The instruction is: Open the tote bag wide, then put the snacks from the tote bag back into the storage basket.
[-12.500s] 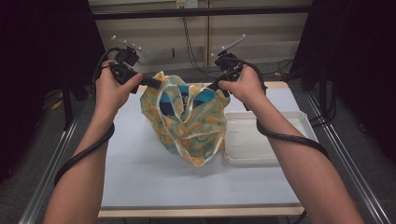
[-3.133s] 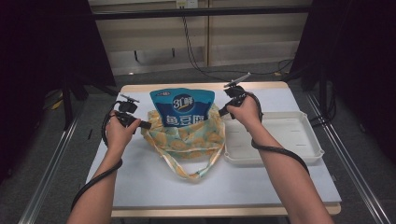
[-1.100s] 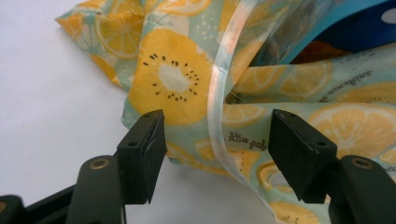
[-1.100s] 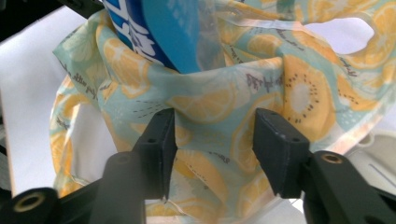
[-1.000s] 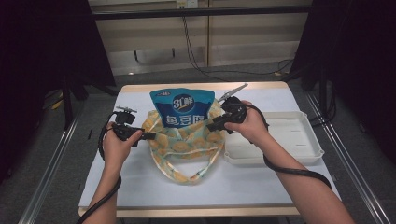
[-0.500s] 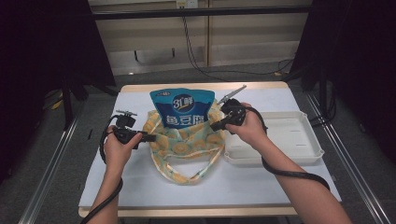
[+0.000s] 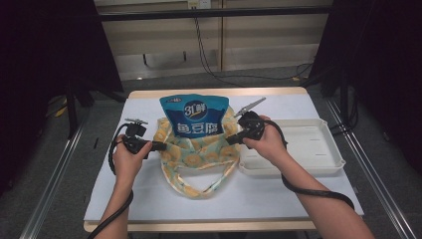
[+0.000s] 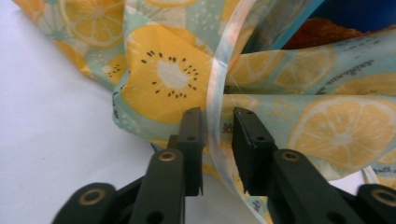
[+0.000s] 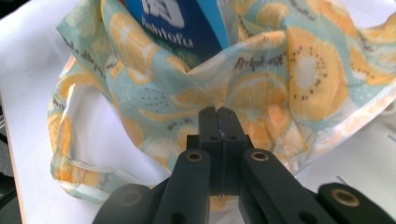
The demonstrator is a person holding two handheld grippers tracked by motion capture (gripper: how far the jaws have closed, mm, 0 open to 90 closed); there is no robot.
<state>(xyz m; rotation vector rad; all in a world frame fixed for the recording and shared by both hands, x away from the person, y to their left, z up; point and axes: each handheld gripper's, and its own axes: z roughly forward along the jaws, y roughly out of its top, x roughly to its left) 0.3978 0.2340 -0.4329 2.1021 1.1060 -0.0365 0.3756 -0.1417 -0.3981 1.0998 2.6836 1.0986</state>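
One fruit-print bag [image 7: 199, 159] lies mid-table with a blue snack pouch [image 7: 194, 115] standing about half out of its far opening; pouch top well above the cloth rim. Bag's loop handles trail toward the near edge.

Left gripper [image 7: 158, 146] at the bag's left edge. In the left gripper view its jaws have just been closing, and a thin strip of bag hem [image 8: 217, 116] runs between the pads with a small gap on both sides — not yet pinched, so apart for now. Right gripper [image 7: 233, 141] at the bag's right edge; in the right gripper view the jaws sit together, clamped on a fold of the print cloth [image 9: 261, 107], cloth bunching over the tips.

Progress, as I read it: pouch looks partly freed or partly seated, bag mouth gripped on one side only. Left still needs to finish its pinch, then both sides can work the cloth along the pouch. So roughly midway.

White tray [image 7: 318, 164] just right of the bag, nothing in it. White table cover [image 7: 149, 199] underneath.
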